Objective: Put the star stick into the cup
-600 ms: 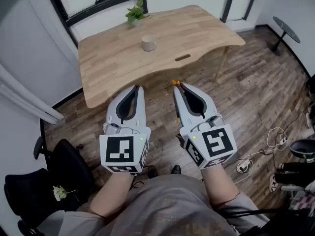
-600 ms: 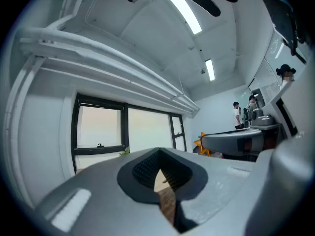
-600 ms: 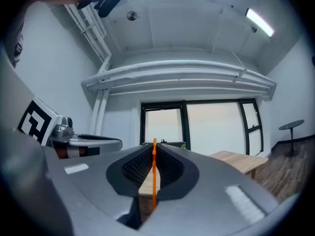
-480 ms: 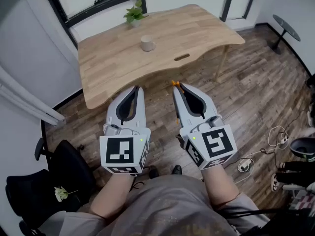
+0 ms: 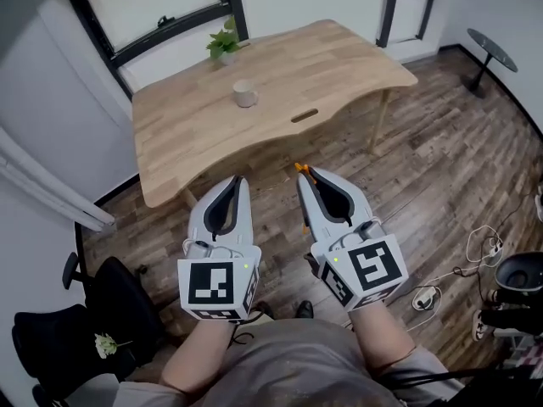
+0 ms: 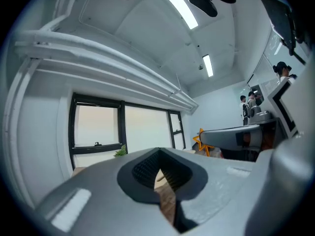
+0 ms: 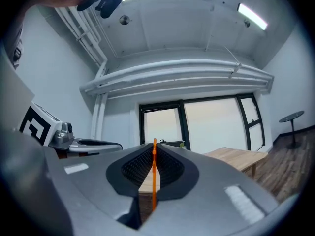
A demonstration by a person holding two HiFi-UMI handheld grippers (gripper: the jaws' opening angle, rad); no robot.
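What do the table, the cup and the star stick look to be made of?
The table looks like light wood with a matte finish; plank seams and grain show. The cup is pale and smooth, probably ceramic, though it is too small to be sure. The star stick is thin and uniformly orange, likely plastic; it sits clamped in the right gripper.

No writing, brand or number can be read; only black-and-white square marker patterns are carried on the cubes of the left gripper and right gripper.

Pale grey fingers, black-white marker cubes, grey shirt
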